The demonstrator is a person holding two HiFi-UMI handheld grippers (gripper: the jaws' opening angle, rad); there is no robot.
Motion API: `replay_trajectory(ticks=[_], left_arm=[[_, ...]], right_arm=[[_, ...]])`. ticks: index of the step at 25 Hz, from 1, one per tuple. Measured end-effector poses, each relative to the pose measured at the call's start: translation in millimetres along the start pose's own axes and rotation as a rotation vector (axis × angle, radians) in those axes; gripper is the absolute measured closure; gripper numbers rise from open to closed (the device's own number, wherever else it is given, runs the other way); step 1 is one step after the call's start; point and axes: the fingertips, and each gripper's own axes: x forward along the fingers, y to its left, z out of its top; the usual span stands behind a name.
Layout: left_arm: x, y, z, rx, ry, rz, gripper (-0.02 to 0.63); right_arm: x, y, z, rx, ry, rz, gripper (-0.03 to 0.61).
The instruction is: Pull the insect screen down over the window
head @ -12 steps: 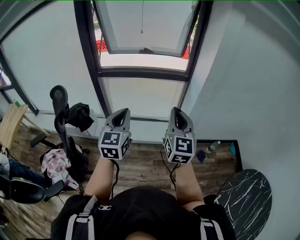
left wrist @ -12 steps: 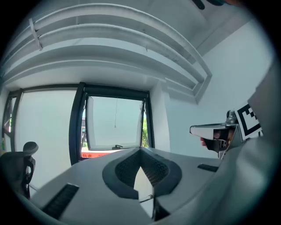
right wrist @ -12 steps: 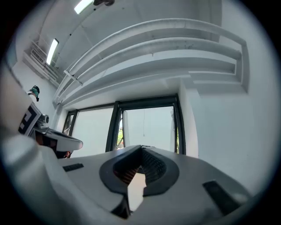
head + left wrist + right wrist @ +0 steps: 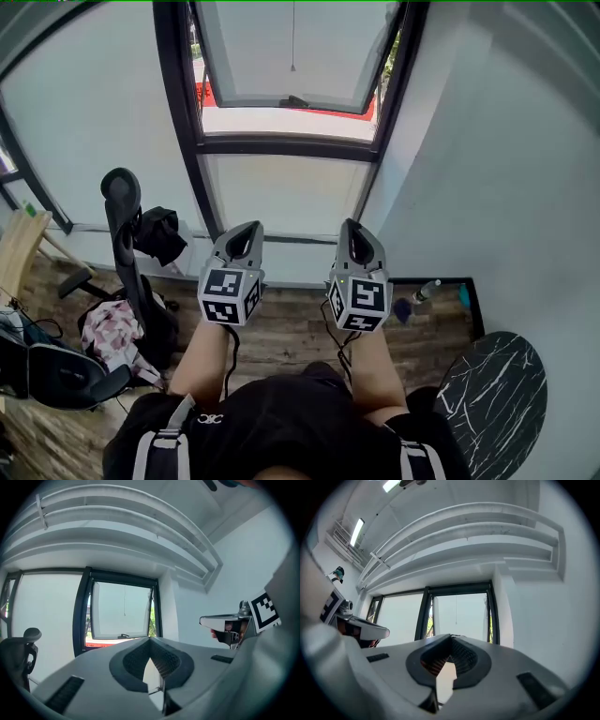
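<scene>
A black-framed window [image 4: 178,112] faces me, its upper sash [image 4: 286,89] tilted open. A thin pull cord [image 4: 292,42] hangs down the middle of the upper opening; no screen sheet shows over the glass. My left gripper [image 4: 246,230] and right gripper [image 4: 354,228] are held side by side, level, below the lower pane and well short of the cord. Both are shut with nothing between the jaws. In the left gripper view the cord [image 4: 124,601] hangs above the closed left gripper [image 4: 150,640]. In the right gripper view the cord [image 4: 456,607] hangs just above the right gripper [image 4: 451,637].
A black office chair [image 4: 120,230] with dark cloth draped on it stands at the left, a pink patterned bag [image 4: 108,333] beside it. At the right, a white wall, a bottle [image 4: 425,292] on the floor and a round marble table [image 4: 492,394].
Both grippers keep the same place and stay shut. The head view has shifted slightly, so the window and cord sit a touch further right.
</scene>
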Motion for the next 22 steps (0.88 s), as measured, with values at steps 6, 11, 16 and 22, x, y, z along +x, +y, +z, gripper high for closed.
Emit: replay_trajectory(ticks=[6,11,16,22], left_arm=[[-6.9,14.4,-16.1,0.016,0.025,0.022,0.601],[2.4,28.2,-26.2,0.022,0.034,0.032,0.601],[31.1,47.3,-24.1,0.041,0.024,0.039,0.601],[95.4,80.5,-23.8,0.058,0.025,0.060,0.601]], right_arm=[[1.5,12.7,-10.7,-0.036,0.015,-0.002,0.575],[20.0,15.2,-15.5,-0.034,0.005,0.005,0.575],[56.8,12.6,-22.6,-0.038,-0.003,0.011,0.575],[125.0,-7.8,-35.1,-0.024,-0.023,0.015,0.574]])
